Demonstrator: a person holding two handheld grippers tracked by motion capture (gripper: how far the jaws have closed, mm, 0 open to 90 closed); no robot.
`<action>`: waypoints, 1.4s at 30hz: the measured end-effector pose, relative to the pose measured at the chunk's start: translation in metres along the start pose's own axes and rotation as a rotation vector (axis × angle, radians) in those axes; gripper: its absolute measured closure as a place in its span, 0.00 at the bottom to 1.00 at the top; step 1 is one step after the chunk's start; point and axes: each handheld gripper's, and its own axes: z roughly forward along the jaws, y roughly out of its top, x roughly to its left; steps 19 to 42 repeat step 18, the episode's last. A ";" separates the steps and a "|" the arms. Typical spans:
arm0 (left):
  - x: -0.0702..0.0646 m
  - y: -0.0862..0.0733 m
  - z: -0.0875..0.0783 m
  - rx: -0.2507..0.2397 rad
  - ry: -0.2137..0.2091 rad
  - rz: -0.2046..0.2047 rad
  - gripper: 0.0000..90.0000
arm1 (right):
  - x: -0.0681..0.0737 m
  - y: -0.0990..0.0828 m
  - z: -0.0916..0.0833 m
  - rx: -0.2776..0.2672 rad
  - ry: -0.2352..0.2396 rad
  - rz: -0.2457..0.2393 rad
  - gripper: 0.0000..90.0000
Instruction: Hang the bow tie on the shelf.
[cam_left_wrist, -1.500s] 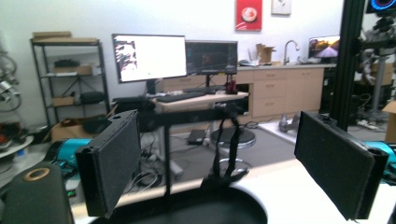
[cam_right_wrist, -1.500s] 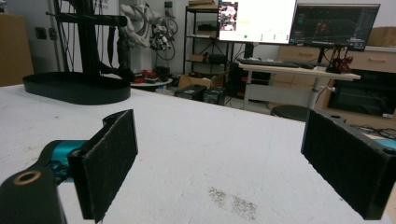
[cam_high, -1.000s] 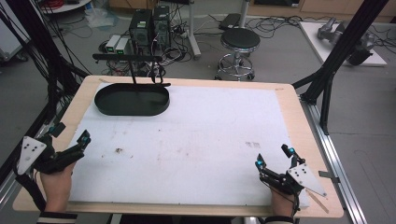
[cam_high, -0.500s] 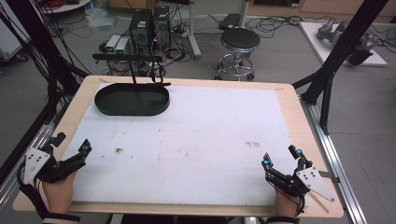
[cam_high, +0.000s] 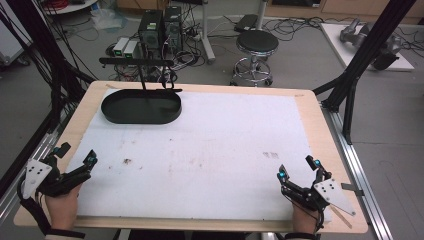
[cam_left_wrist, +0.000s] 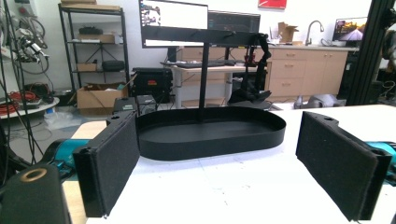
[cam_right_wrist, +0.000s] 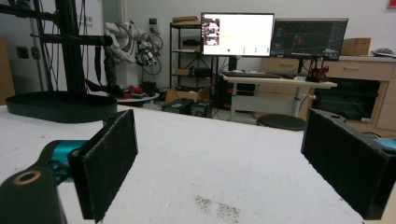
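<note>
1. The left gripper (cam_high: 77, 161) sits low at the table's near left corner, its jaws spread wide with nothing between them; in the left gripper view the foam pads (cam_left_wrist: 114, 165) frame open white surface.
2. The right gripper (cam_high: 298, 168) rests at the near right edge, jaws likewise parted and empty, pointing up the table.
3. A hand (cam_high: 62, 205) comes in from below behind the left gripper; the other hand (cam_high: 302, 220) holds the right one.
4. A black oval tray (cam_high: 141, 107) lies at the far left of the table, well apart from both grippers. It looks empty, with a low rim.
5. A black T-shaped stand (cam_high: 142, 67) rises at the tray's far side.
6. The white table cover (cam_high: 210, 150), lightly smudged, lies bare between the grippers, with a wooden border (cam_high: 320, 130) around it.
</note>
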 end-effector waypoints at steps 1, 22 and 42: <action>0.000 0.000 0.000 0.000 0.003 0.002 0.16 | 0.000 0.000 0.001 0.000 0.003 -0.003 0.11; 0.008 -0.002 0.001 -0.004 0.018 -0.058 0.16 | 0.003 -0.005 0.002 0.016 0.024 -0.023 0.11; 0.008 -0.002 0.001 -0.004 0.018 -0.058 0.16 | 0.003 -0.005 0.002 0.016 0.024 -0.023 0.11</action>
